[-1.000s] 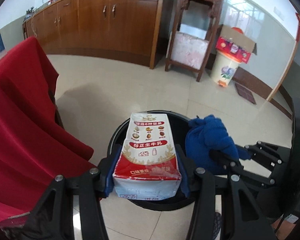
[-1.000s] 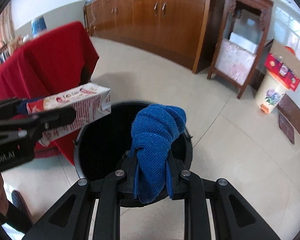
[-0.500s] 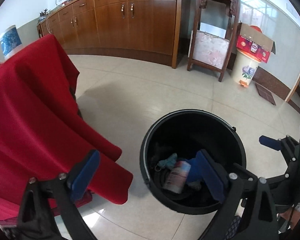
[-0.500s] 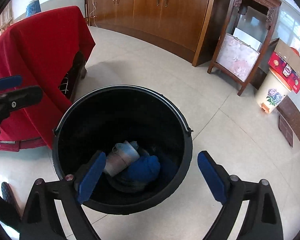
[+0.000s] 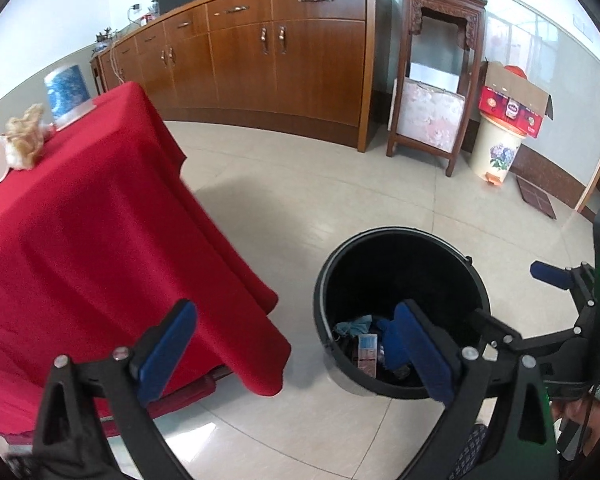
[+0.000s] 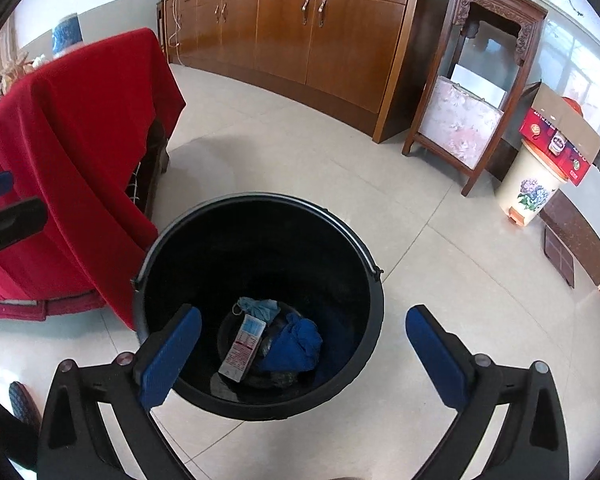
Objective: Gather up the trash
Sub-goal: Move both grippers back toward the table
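Both grippers, left (image 5: pixel 292 352) & right (image 6: pixel 300 352), just opened wide (nothing between); carton (image 6: pixel 242 354) & cloth (image 6: pixel 294 346) in bin (image 6: pixel 260 200); we pull back clear of rim.

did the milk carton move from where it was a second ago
Yes. The milk carton has left the left gripper, whose jaws have just been opening, and now lies down inside the black bucket, beside the blue cloth.

A red tablecloth (image 5: pixel 84 232) drapes a table ahead to the left. Wooden cabinets (image 6: pixel 308 20) line the far wall, with a carved stand (image 6: pixel 476 80) and flowered bin (image 6: pixel 528 192) to their right.
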Available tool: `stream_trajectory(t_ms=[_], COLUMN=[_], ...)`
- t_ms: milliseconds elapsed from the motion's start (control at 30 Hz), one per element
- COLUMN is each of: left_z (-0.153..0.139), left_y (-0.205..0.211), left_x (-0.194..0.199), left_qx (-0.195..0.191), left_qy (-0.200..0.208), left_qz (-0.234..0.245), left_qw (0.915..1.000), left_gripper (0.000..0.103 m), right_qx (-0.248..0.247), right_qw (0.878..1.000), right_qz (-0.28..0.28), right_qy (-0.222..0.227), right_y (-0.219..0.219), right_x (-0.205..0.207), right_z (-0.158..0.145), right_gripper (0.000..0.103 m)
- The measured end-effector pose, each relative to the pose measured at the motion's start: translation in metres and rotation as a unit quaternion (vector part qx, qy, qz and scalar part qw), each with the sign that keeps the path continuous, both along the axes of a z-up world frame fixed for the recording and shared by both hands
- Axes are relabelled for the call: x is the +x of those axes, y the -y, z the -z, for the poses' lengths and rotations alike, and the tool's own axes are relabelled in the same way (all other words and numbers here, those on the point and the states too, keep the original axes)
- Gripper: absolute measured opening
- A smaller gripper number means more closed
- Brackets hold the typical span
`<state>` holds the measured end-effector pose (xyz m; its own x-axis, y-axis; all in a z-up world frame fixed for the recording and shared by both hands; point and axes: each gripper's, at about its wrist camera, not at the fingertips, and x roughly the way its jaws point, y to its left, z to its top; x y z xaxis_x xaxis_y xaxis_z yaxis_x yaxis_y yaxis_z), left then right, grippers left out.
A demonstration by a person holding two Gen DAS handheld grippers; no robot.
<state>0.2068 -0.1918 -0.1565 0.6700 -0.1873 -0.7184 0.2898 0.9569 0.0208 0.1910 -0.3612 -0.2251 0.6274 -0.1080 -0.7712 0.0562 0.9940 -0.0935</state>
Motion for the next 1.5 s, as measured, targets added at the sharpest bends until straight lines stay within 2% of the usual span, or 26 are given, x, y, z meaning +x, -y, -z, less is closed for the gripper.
stream_trajectory(t_ms=[233, 433, 600, 800, 933, 1200, 1500], left_z=[-0.012, -0.022, -0.033, -0.049, -0.059, -0.077, -0.091], left_y=[-0.019, -0.042, -0.064, -0.093, -0.121, -0.187, -0.254], left_x=[-0.013, -0.024, -0.036, -0.049, -0.052, -0.066, -0.077], left_qx=[-0.003, -0.003, -0.019, -0.025, -0.035, -0.057, -0.045], left_qy=[0.017, 0.021, 0.034, 0.054, 0.066, 0.094, 0.119], left_qz=[-0.013, -0.042, -0.058, -0.078, -0.104, -0.168, -0.233], left_qw=[0.9998, 0.9989, 0.9976, 0.9952, 0.9918, 0.9796, 0.9641], left_gripper=[0.101, 0.101, 0.103, 0.103, 0.103, 0.103, 0.103], right_qx=[0.008, 0.019, 0.022, 0.075, 0.090, 0.090, 0.089], right_qw=[1.000, 0.999, 0.997, 0.992, 0.986, 0.982, 0.962], right_qz=[0.000, 0.009, 0.008, -0.012, -0.033, -0.111, -0.211], right_qy=[0.020, 0.046, 0.072, 0.101, 0.133, 0.123, 0.149], right_y=[-0.021, -0.036, -0.052, -0.069, -0.094, -0.173, -0.260], right_x=[-0.012, -0.018, -0.020, -0.015, -0.013, 0.001, 0.016], right_z=[-0.020, -0.042, -0.056, -0.075, -0.088, -0.121, -0.163], right_gripper=[0.103, 0.103, 0.103, 0.103, 0.103, 0.103, 0.103])
